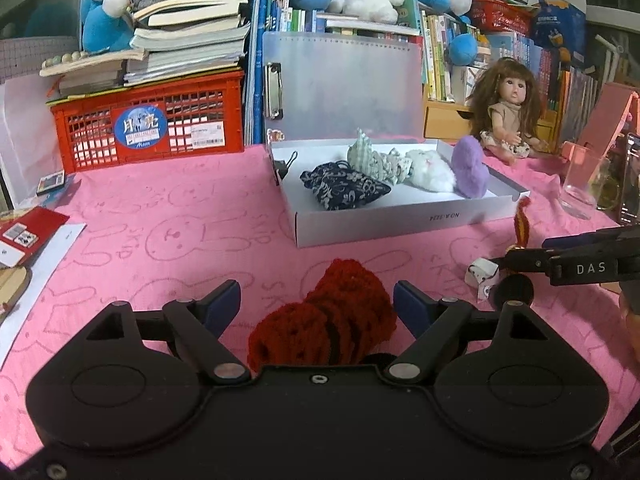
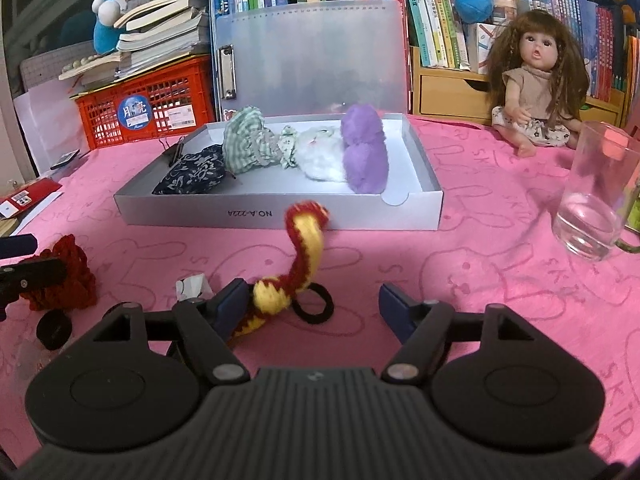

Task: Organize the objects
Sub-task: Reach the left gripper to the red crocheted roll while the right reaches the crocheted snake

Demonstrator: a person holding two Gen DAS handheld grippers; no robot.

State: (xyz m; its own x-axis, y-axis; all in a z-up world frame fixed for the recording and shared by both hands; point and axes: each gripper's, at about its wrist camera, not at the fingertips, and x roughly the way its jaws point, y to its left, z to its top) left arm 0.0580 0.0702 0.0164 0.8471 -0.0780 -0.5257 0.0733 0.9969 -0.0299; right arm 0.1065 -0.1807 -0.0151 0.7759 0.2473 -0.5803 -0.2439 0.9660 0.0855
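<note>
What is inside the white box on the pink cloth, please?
Inside the white box: dark floral pouch, green checked pouch, white plush, purple plush. Whatever lies beneath them is hidden.

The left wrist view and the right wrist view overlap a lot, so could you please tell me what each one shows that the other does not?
Only the left wrist view shows the left gripper open around the red knitted piece. Only the right wrist view shows the right gripper open, the black hair tie and the whole red-and-yellow knitted piece. Both show the white box, the doll and the glass.

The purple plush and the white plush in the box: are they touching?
Touching. In the right wrist view the purple plush presses against the white plush, no gap.
</note>
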